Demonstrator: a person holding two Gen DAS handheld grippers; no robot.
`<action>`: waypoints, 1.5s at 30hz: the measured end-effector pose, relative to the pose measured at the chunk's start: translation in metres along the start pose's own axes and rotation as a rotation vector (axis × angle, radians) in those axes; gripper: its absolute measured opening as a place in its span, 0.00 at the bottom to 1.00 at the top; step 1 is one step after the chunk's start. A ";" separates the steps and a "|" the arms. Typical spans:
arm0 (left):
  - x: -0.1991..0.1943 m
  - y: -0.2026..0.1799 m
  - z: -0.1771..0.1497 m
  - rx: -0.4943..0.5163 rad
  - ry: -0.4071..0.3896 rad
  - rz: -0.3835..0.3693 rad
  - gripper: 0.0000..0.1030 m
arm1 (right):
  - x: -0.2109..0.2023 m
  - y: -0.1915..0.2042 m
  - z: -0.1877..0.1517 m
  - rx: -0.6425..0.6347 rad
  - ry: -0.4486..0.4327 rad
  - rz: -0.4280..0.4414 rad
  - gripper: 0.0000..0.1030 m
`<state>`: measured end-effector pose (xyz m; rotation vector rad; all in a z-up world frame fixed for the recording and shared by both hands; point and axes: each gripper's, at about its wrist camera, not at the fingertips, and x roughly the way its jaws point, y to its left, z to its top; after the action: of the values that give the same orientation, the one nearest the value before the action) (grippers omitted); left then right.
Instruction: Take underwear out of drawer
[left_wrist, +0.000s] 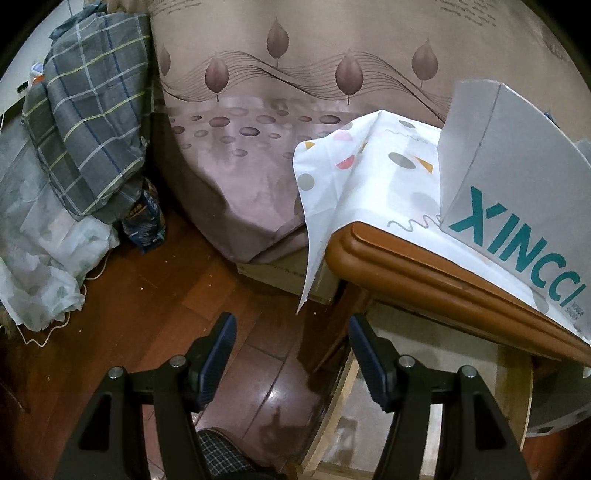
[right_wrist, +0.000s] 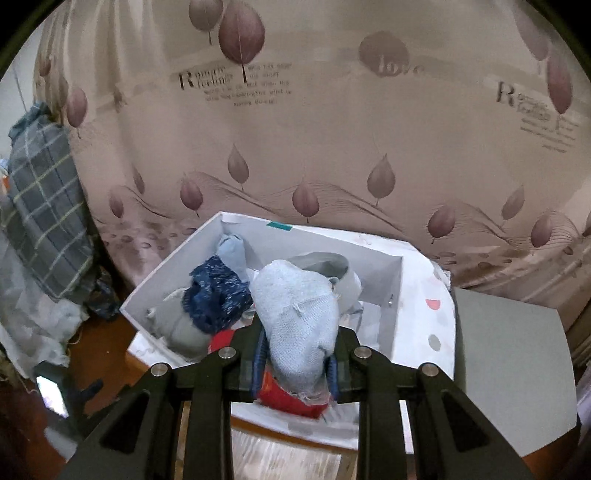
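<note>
My right gripper (right_wrist: 295, 354) has its jaws clamped on pale blue underwear (right_wrist: 299, 321) above the white box (right_wrist: 258, 236); my left gripper (left_wrist: 291, 328) hangs with jaws apart, empty.

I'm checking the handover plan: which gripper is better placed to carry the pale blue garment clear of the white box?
Right: the right gripper is shut on the pale blue garment above the white box; the left gripper is open and empty.

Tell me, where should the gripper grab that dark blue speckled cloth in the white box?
Probably its bunched-up top. The dark blue speckled cloth sits crumpled high on the pile in the white box, so its raised folds offer something to pinch. Come straight down from above: the box wall blocks its left side, and the light blue garment in the right gripper crowds its right.
</note>
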<state>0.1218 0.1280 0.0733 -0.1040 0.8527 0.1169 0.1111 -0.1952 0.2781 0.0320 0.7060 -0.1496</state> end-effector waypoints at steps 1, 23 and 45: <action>0.001 0.000 0.001 0.002 0.000 0.002 0.63 | 0.012 0.001 0.000 0.006 0.012 -0.006 0.23; -0.004 -0.019 -0.003 0.067 -0.015 -0.047 0.63 | 0.105 0.028 -0.017 -0.054 0.135 -0.107 0.64; -0.004 -0.057 -0.021 0.185 -0.007 -0.089 0.63 | -0.034 0.019 -0.055 0.018 -0.119 0.013 0.99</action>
<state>0.1121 0.0683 0.0648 0.0318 0.8467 -0.0452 0.0534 -0.1683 0.2580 0.0445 0.5855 -0.1445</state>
